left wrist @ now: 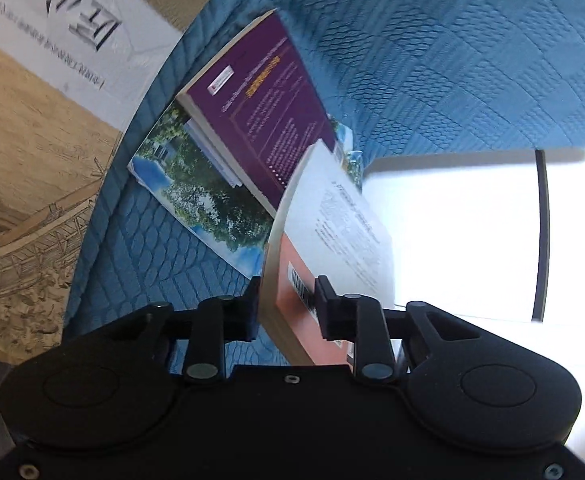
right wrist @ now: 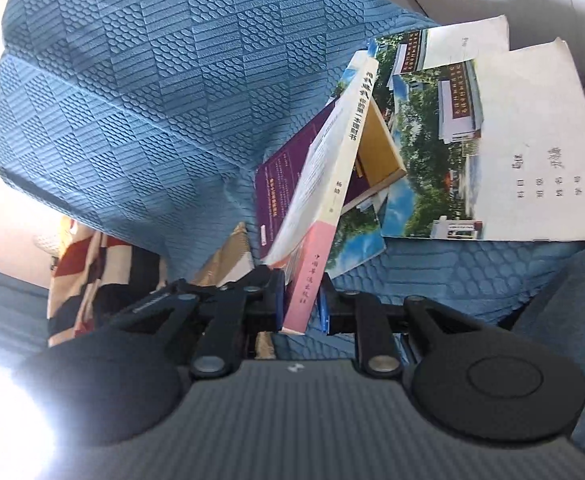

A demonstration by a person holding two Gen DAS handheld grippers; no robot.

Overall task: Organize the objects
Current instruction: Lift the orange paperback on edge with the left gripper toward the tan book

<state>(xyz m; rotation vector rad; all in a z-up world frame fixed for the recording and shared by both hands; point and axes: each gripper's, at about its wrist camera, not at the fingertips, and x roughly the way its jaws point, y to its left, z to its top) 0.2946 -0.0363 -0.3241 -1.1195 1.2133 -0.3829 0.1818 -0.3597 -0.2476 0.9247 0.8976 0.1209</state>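
Blue quilted bedding [left wrist: 432, 60] lay beneath scattered books. We clamped the pink-and-white book [left wrist: 332, 232] on edge in both the left gripper [left wrist: 288, 308] and right gripper [right wrist: 302, 300], probably to carry it squarely above the purple book [left wrist: 268, 120].

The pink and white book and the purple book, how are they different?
The pink and white book is tilted up on edge, clamped in both grippers' jaws; the purple book lies on other books, ungripped. The pink and white cover is pale; the purple one is dark. Both are paperbacks above the blue quilt.
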